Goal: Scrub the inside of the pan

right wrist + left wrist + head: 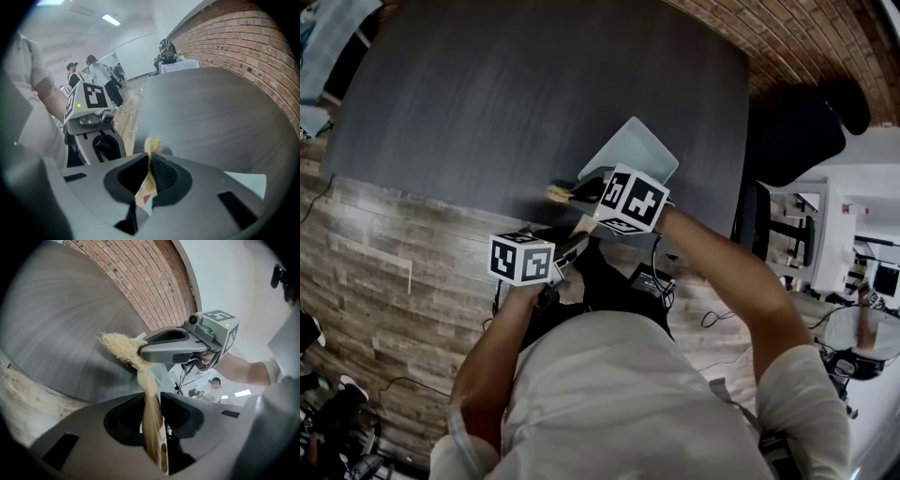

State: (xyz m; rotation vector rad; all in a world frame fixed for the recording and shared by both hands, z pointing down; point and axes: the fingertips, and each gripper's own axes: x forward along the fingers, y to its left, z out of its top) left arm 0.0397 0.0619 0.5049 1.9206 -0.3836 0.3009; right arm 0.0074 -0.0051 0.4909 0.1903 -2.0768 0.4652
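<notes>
A brush with a pale wooden handle (151, 416) and straw-coloured bristles (117, 347) is held between both grippers over the near edge of the dark table (516, 103). My left gripper (151, 399) is shut on the handle. My right gripper (149, 161) is shut on the bristle end, where a tuft (152, 144) and a white and red tag stick out of its jaws. In the head view the bristles (555, 193) poke out left of the right gripper (586, 194), with the left gripper (570, 248) just below. The light square pan (633, 150) lies on the table right behind them.
A brick wall (243, 42) runs along the table's far side. A black chair (797, 122) stands at the table's right end. Cables (712, 319) lie on the wood floor (384, 272). People (98, 72) stand further back in the room.
</notes>
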